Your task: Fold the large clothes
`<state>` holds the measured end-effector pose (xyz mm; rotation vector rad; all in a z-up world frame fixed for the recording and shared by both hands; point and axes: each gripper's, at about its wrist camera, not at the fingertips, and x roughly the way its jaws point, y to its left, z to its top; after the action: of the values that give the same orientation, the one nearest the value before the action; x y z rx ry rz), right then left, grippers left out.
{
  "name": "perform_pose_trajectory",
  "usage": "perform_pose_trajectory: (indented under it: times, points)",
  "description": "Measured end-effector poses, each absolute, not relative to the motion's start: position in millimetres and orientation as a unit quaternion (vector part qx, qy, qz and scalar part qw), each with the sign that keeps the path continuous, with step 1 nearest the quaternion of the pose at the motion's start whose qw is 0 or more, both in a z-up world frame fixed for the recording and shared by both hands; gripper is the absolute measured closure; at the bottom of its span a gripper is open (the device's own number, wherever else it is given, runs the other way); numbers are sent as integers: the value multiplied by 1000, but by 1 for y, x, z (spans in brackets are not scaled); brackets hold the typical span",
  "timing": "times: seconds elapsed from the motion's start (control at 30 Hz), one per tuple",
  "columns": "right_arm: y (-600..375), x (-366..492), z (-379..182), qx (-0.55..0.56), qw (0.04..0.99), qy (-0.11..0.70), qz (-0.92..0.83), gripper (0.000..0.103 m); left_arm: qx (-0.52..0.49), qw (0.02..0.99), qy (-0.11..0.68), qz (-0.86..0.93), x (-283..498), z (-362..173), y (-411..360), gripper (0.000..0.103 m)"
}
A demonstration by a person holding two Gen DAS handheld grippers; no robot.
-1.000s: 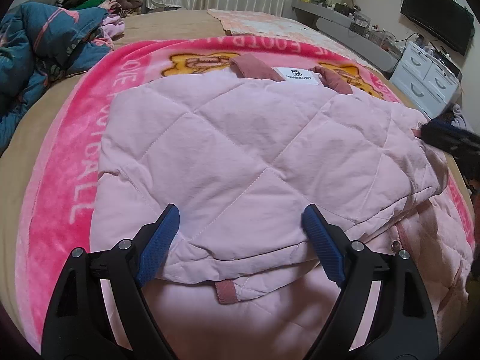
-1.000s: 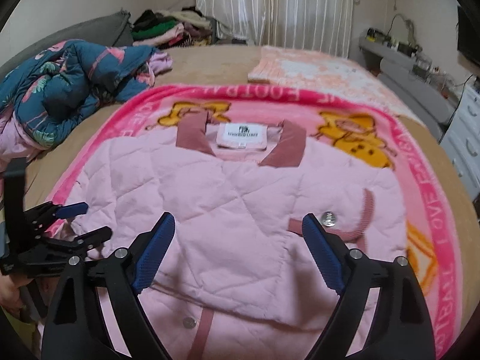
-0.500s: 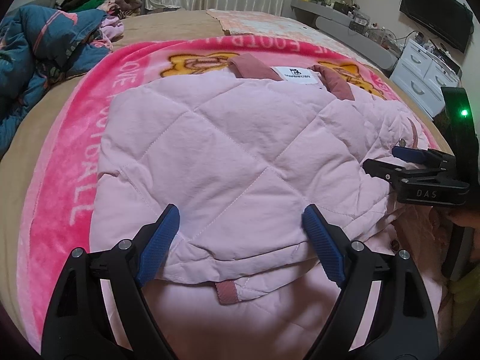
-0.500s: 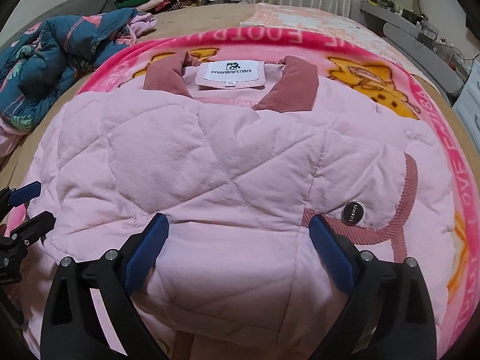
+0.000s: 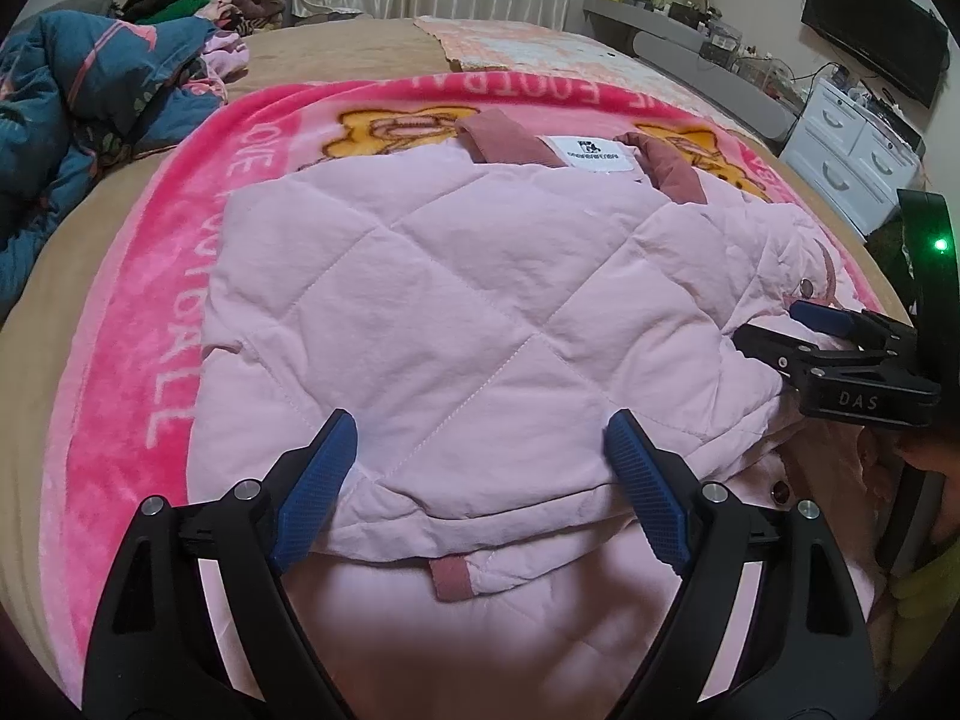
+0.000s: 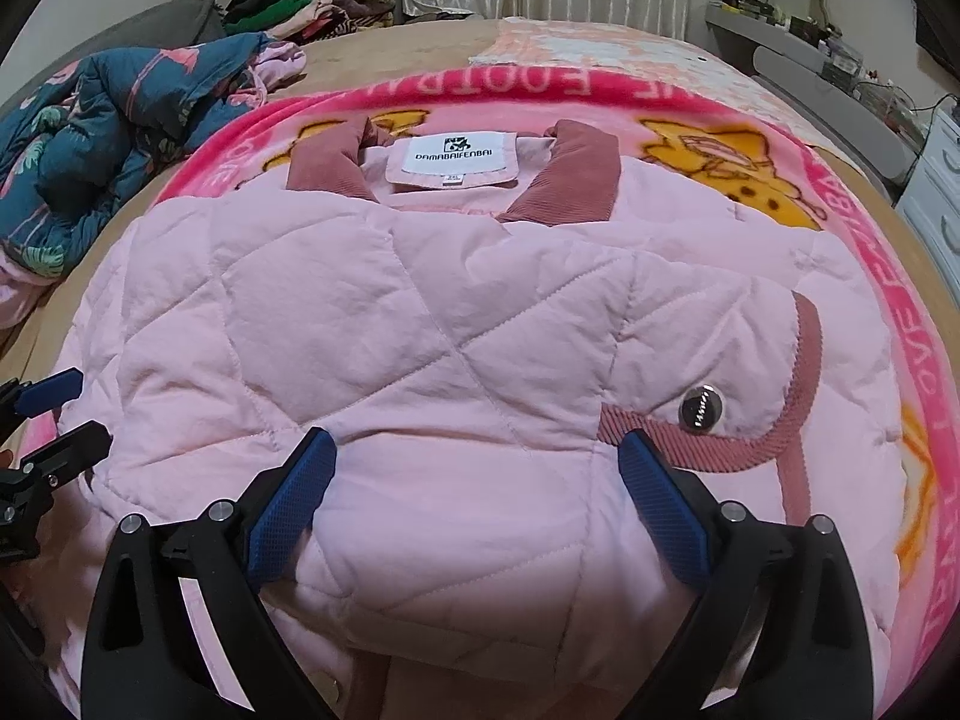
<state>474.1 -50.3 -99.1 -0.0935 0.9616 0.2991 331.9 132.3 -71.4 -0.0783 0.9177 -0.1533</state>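
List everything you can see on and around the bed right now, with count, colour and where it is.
quilted jacket: one, pale pink, dusty-rose collar, partly folded on the blanket
fleece blanket: one, hot pink with cartoon prints, under the jacket
bedspread: one, tan, beneath the blanket
padded garment: one, teal floral, crumpled at left
clothes pile: one, mixed colours, far left
television: one, black, right wall
drawer unit: one, white, right
left gripper: black, blue pads, open over the jacket's near edge
right gripper: black, blue pads, open over the jacket
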Motion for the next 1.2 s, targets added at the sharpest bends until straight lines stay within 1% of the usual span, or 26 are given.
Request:
perform_pose_trajectory:
  times: [0.17,0.5,0.9,1.2]
  points:
    - [-58,465,-93,-35,872,467,141,5,-35,893,442,-77,330,-62,127,17]
    - [-78,441,-69,-3,877,461,135,5,-37,905,414,-92,314,-31,117,9]
    - [-103,419,-25,47,897,422,120,4,-52,916,388,-84,302,1,125,9]
    - [-105,392,12,40,913,385,127,4,-60,930,355,-79,286,35,135,9]
